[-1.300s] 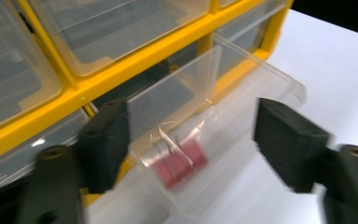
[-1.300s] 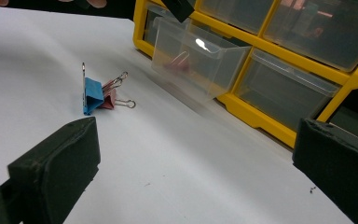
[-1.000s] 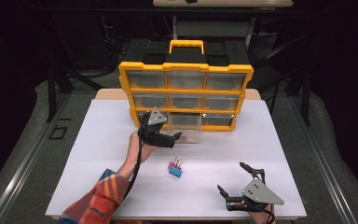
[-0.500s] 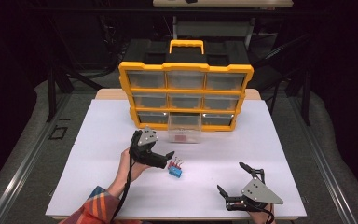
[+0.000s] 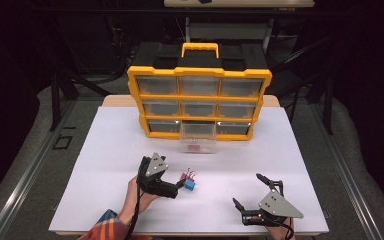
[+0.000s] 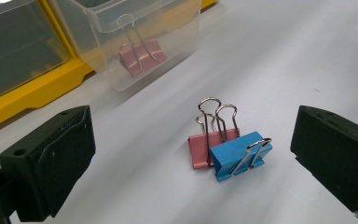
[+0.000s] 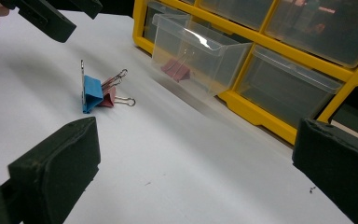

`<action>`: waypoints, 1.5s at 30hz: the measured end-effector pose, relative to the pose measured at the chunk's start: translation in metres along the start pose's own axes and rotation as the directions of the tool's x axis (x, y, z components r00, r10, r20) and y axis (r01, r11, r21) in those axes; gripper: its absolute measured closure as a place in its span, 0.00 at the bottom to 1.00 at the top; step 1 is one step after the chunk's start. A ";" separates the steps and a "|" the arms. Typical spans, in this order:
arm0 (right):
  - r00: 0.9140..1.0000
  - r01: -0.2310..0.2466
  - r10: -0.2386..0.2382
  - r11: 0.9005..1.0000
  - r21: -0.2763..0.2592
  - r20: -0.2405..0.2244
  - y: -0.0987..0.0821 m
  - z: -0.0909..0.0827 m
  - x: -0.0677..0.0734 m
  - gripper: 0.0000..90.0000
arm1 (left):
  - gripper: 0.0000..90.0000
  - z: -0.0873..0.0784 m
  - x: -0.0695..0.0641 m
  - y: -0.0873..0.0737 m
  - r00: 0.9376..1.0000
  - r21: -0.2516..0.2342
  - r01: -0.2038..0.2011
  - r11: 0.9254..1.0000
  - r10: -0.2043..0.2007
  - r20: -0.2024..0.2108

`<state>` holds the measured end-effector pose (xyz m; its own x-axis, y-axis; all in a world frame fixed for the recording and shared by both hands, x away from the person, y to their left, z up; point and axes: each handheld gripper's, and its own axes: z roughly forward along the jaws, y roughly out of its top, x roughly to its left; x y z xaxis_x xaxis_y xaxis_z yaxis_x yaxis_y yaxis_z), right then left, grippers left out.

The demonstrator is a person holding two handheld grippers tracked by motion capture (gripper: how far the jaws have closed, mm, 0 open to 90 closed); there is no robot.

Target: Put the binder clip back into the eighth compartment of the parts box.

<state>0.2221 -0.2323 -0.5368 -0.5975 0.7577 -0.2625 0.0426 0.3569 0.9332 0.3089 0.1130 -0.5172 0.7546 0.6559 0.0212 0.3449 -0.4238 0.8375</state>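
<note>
We see one pink binder clip (image 6: 140, 56) already in the pulled-out clear plastic drawer (image 5: 198, 138); pink metal-handled clip (image 6: 204, 148) and blue binder clip (image 6: 240, 155), touching on white table (image 5: 110, 150), remain. Left gripper (image 5: 180, 186) spread wide near them, right gripper (image 5: 247, 190) also spread, empty.

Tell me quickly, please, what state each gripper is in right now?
Left gripper: open, empty, jaws either side of the binder clips.
Right gripper: open, holding nothing.

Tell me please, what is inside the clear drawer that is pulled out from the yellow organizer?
One pink binder clip lies inside the pulled-out clear drawer, its wire handles rising toward the rim. The drawer's rear part, inside the organizer, is covered, so whatever is there cannot be seen.
</note>
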 end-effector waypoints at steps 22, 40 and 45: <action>1.000 0.002 -0.002 1.000 0.018 -0.012 0.000 0.001 0.002 0.00 | 0.04 0.023 -0.035 -0.012 1.000 0.051 -0.005 0.999 0.006 -0.002; 1.000 0.007 -0.007 1.000 0.027 -0.008 0.000 0.002 0.002 0.02 | 0.38 0.040 -0.037 -0.021 0.998 0.144 0.061 0.988 -0.056 -0.040; 1.000 0.009 -0.009 0.999 0.032 -0.004 0.000 0.003 0.002 0.02 | 0.42 0.041 -0.037 -0.022 0.997 0.151 0.077 0.985 -0.072 -0.033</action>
<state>0.2229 -0.2294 -0.5383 -0.6008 0.7523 -0.2702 0.0627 0.3814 0.9223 0.2960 0.0720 -0.5591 0.7088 0.7051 -0.0214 0.4822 -0.4621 0.7443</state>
